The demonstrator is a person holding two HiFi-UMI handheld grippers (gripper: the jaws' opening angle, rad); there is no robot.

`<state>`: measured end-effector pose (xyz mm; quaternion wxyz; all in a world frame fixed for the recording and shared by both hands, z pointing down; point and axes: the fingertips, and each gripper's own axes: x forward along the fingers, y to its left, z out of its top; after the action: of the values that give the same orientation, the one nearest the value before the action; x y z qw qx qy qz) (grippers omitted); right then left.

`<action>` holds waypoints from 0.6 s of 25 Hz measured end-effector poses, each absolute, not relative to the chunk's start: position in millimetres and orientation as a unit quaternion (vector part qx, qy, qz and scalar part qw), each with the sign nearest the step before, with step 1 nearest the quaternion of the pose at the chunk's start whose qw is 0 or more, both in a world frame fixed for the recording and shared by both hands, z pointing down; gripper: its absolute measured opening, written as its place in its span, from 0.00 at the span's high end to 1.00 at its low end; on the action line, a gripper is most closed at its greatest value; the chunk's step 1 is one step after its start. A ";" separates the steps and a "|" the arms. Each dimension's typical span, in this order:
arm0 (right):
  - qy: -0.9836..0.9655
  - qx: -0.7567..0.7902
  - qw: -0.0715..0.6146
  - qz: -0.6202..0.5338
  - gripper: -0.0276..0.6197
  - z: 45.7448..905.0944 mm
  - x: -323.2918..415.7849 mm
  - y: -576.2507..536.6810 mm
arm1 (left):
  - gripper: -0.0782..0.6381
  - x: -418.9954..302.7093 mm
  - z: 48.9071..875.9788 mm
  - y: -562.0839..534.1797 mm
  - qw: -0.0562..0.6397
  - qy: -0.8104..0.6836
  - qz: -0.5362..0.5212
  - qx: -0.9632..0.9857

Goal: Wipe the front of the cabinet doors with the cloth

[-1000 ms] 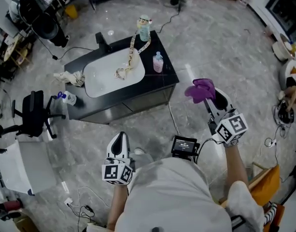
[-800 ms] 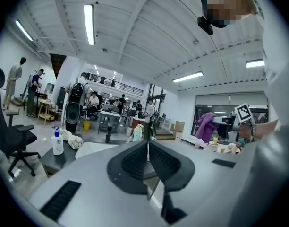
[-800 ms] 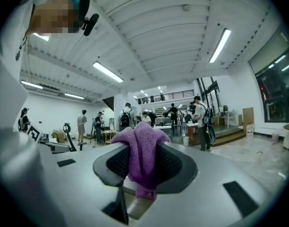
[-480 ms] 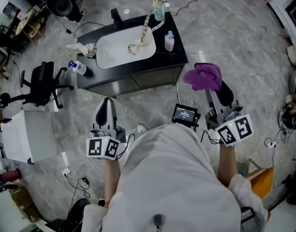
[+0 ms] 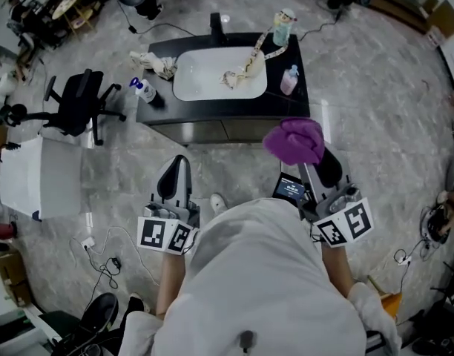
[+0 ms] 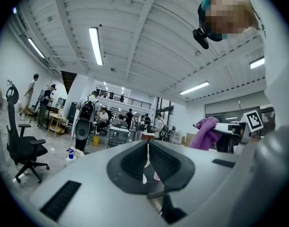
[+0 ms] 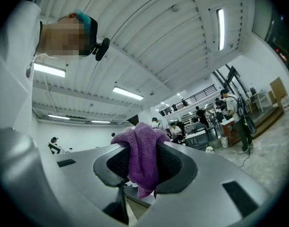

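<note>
head view
- cabinet (image 5: 225,130): black, low, on a grey marbled floor ahead of the person; we see its door fronts only as a narrow strip under the top.
- basin (image 5: 212,80): white, set in the cabinet top, with a pale strand (image 5: 244,67) lying across its right rim.
- tap (image 5: 216,24): black, behind the basin.
- pink bottle (image 5: 289,80) and a teal jar (image 5: 283,27): upright at the right end of the top.
- rag (image 5: 157,62): pale, crumpled at the left end.
- spray bottle (image 5: 144,91): blue head, beside the cabinet's left end.
- office chair (image 5: 82,102): black, left of the cabinet.
- cloth (image 5: 294,139): purple, bunched at the tips of the right gripper (image 5: 314,160), held in the air before the cabinet's right half, apart from the doors.
- left gripper (image 5: 178,165): held low at the person's left, pointing toward the cabinet, near nothing.
- small screen (image 5: 290,189): at the person's waist, between the grippers.

left gripper view
- left gripper (image 6: 147,150): jaws pressed together with only a thin slit, nothing in them.
- we also list the chair (image 6: 21,141), the spray bottle (image 6: 69,154) on the floor, and the cloth (image 6: 204,131) at the right.

right gripper view
- right gripper (image 7: 142,148): jaws clamped on the cloth (image 7: 143,167), which rises above the tips and hangs down between them.
- people stand at desks far behind.
</note>
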<state>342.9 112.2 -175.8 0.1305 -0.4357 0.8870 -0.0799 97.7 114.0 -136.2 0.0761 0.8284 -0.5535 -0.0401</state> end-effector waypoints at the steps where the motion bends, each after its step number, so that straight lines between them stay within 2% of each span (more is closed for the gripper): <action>1: 0.890 -0.428 0.131 -0.085 0.75 -175.1 333.6 112.6 | 0.87 96.2 -136.6 113.5 0.077 -0.553 -0.042 0.828; 15: 0.895 -0.426 0.078 -0.103 0.75 -169.9 254.8 114.7 | 0.87 41.9 -121.6 110.3 0.094 -0.530 -0.060 0.841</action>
<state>254.8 114.7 -169.9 0.0779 -0.4263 0.8954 -0.1026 41.9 110.3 -121.6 0.0942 0.8408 -0.5297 -0.0600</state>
